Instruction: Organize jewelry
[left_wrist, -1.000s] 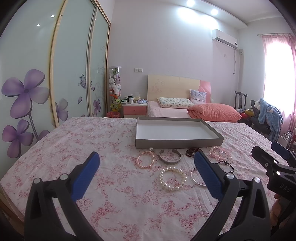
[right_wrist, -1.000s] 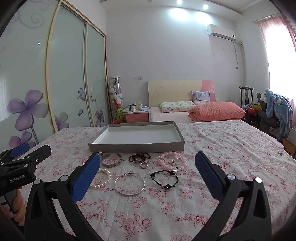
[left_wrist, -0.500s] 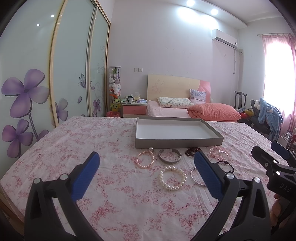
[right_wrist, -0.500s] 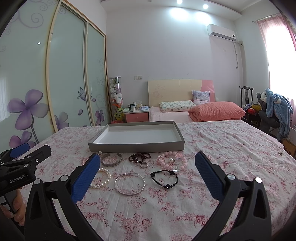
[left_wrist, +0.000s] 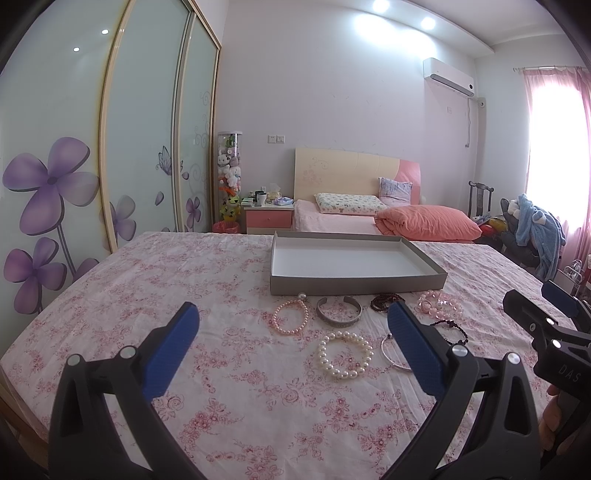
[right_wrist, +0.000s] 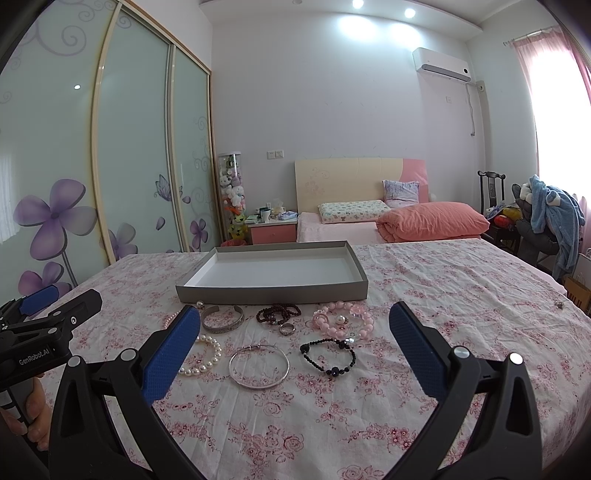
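Progress: nothing is sorted yet, as far as the views show. The tray (right_wrist: 271, 293) holds no jewelry; its white floor is bare.
Remaining work: every piece lies loose on the floral bedspread (right_wrist: 424, 332), so the whole transfer is judged still to be done.
Tray position: far side of the jewelry cluster, its near wall just beyond the far row of pieces.
Far row, left to right: pink pearl bracelet (left_wrist: 291, 317), silver cuff (right_wrist: 222, 319), dark bead bracelet (right_wrist: 277, 313), small ring (right_wrist: 287, 328), pink bead bracelet (right_wrist: 341, 319).
Near row, left to right: white pearl bracelet (left_wrist: 345, 355), silver bangle (right_wrist: 259, 366), black bead bracelet (right_wrist: 328, 356).
Stray item: a small object (right_wrist: 559, 304) lies well apart at the far right of the bedspread; too small to identify.
Left claw (left_wrist: 291, 343): wide open, holding nothing, raised above the bedspread. The white pearl bracelet and pink pearl bracelet sit between its fingers in view, farther out than the tips. The right finger (left_wrist: 413, 350) partly covers the silver bangle.
Right claw (right_wrist: 291, 343): wide open, holding nothing. The silver bangle and black bead bracelet lie between its fingers, just beyond the tips; neither is touched.
Claw spacing: the two claws hang side by side, near edge of the bed, both facing the tray.
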